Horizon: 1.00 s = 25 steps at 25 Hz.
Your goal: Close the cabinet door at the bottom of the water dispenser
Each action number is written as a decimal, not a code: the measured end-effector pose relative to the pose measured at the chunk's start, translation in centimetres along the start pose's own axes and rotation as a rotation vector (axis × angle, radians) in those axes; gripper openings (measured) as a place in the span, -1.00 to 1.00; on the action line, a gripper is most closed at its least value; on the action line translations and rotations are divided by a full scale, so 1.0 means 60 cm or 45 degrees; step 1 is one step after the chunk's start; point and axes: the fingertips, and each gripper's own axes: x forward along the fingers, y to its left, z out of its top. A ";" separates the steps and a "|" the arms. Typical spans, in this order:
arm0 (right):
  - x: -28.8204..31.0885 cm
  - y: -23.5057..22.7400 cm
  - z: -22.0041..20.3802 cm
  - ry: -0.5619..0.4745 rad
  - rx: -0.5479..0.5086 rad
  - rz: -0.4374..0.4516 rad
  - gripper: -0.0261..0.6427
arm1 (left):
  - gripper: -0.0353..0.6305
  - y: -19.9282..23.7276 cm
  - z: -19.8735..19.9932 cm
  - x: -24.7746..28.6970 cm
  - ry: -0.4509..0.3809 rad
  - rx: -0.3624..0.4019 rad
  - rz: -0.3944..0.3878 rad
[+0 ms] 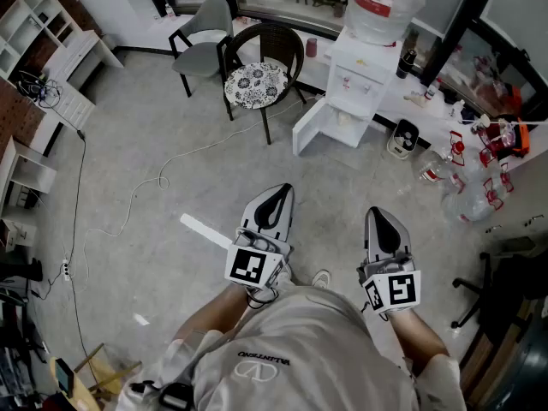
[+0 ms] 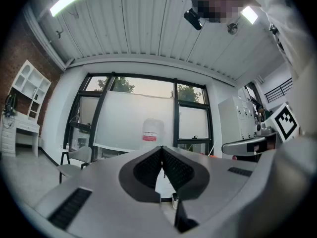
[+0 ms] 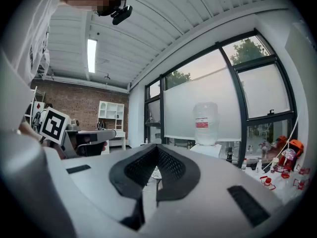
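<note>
The white water dispenser [image 1: 361, 77] stands across the room by the window, a large water bottle [image 1: 382, 2] on top. Its bottom cabinet door [image 1: 309, 128] hangs open, swung out to the left. Both grippers are held level in front of the person, far short of the dispenser. My left gripper [image 1: 278, 193] is shut with nothing between its jaws. My right gripper [image 1: 378, 215] is shut and empty as well. In the left gripper view the bottle [image 2: 152, 132] shows above the shut left gripper [image 2: 162, 152]. In the right gripper view the bottle [image 3: 205, 123] stands right of the shut right gripper [image 3: 157, 148].
A grey chair [image 1: 202, 41] and a dark chair with a patterned cushion [image 1: 257, 80] stand left of the dispenser. A cable [image 1: 145, 187] and a white strip [image 1: 204, 229] lie on the floor. Empty bottles [image 1: 454, 191] cluster at right, shelves [image 1: 38, 24] at left.
</note>
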 end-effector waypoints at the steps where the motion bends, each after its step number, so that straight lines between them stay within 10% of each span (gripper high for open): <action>1: 0.004 0.003 0.000 -0.002 0.004 0.005 -0.88 | -0.87 0.003 0.000 0.000 0.000 0.001 -0.003; 25: 0.116 0.054 -0.027 0.003 0.008 0.062 -0.88 | -0.87 0.103 -0.042 0.029 0.026 -0.053 -0.036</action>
